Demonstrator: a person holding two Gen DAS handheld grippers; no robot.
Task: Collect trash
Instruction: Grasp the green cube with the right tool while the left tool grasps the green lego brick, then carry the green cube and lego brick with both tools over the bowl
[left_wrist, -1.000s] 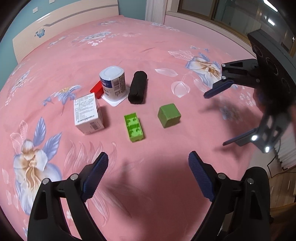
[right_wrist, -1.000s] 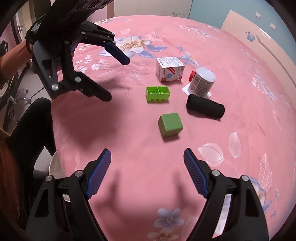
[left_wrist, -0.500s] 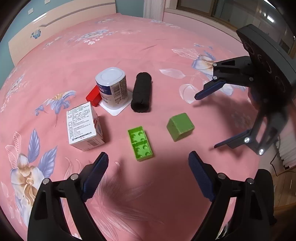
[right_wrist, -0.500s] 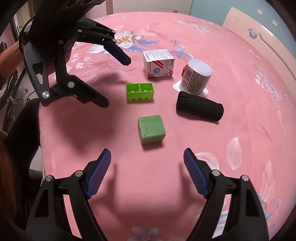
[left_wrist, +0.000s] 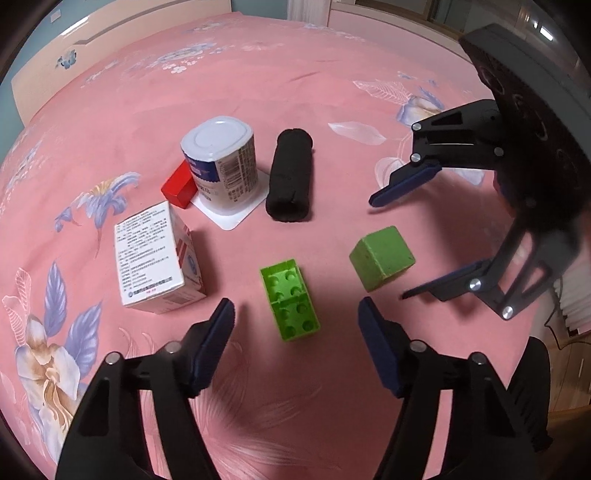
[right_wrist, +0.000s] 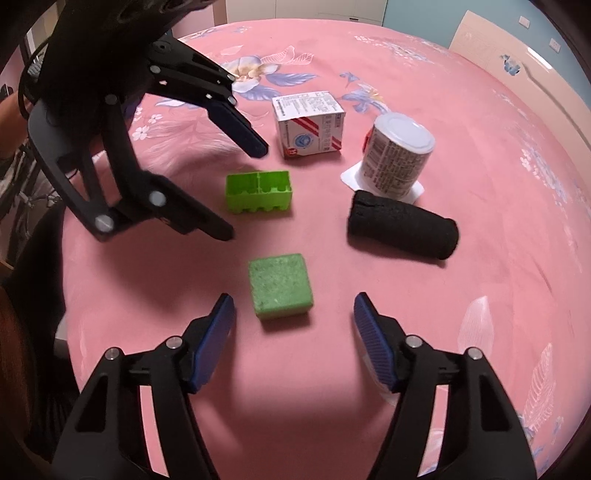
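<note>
On the pink flowered bedspread lie a bright green toy brick (left_wrist: 290, 299) (right_wrist: 259, 191), a dark green cube (left_wrist: 381, 257) (right_wrist: 280, 290), a black roll (left_wrist: 290, 175) (right_wrist: 402, 229), a white medicine box (left_wrist: 155, 256) (right_wrist: 310, 123), a labelled can (left_wrist: 221, 159) (right_wrist: 399, 157) on a white card, and a small red block (left_wrist: 180, 184). My left gripper (left_wrist: 295, 321) (right_wrist: 245, 192) is open and empty, just short of the toy brick. My right gripper (right_wrist: 293, 314) (left_wrist: 391, 251) is open and empty, close in front of the green cube.
The bed's headboard (left_wrist: 110, 29) (right_wrist: 517, 66) runs along the far side. The bed's edge drops off by the person's leg at the left of the right wrist view (right_wrist: 33, 280) and at the right of the left wrist view (left_wrist: 561, 332).
Both grippers have moved forward toward the objects, which now look larger and nearer. The left closed in on the toy brick, the right on the green cube. Both stay open.
</note>
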